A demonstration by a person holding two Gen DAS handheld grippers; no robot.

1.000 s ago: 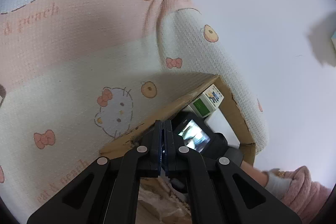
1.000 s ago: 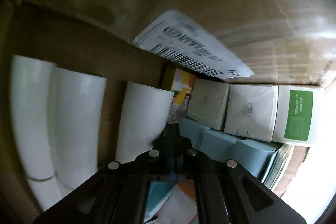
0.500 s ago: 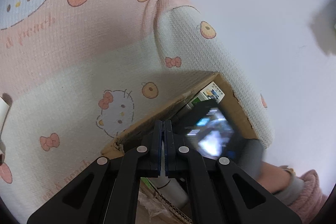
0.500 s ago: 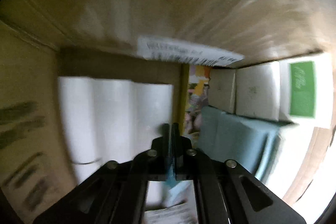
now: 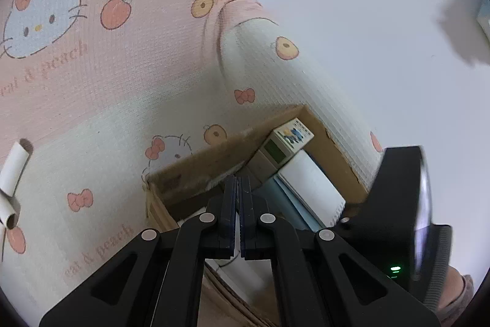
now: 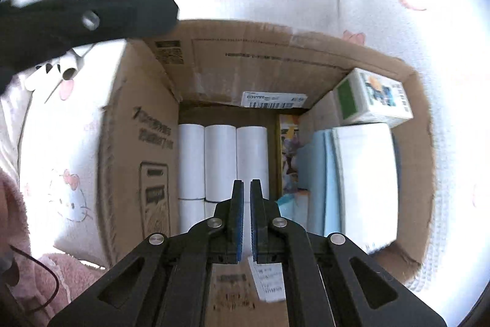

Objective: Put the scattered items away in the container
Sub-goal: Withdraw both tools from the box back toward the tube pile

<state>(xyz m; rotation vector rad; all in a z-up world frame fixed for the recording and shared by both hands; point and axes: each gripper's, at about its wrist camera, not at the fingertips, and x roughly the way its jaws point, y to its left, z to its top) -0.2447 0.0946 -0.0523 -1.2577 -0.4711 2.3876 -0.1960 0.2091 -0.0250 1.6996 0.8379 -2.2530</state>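
Left gripper (image 5: 238,187) closed, empty, above box (image 5: 196,161) corner. Right gripper (image 6: 246,189) closed, empty, over box opening. Inside: white rolls (image 6: 220,161) at left, packs (image 6: 364,173) at right. Loose tubes (image 5: 13,167) on mat (image 5: 122,81), apart from box.

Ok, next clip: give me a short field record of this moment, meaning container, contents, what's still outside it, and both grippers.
container: open cardboard box on a printed blanket
contents: white rolls side by side at the left, a green and white carton at the right
still outside: paper tubes on the blanket
left gripper: shut, nothing held
right gripper: shut, nothing held, above the box
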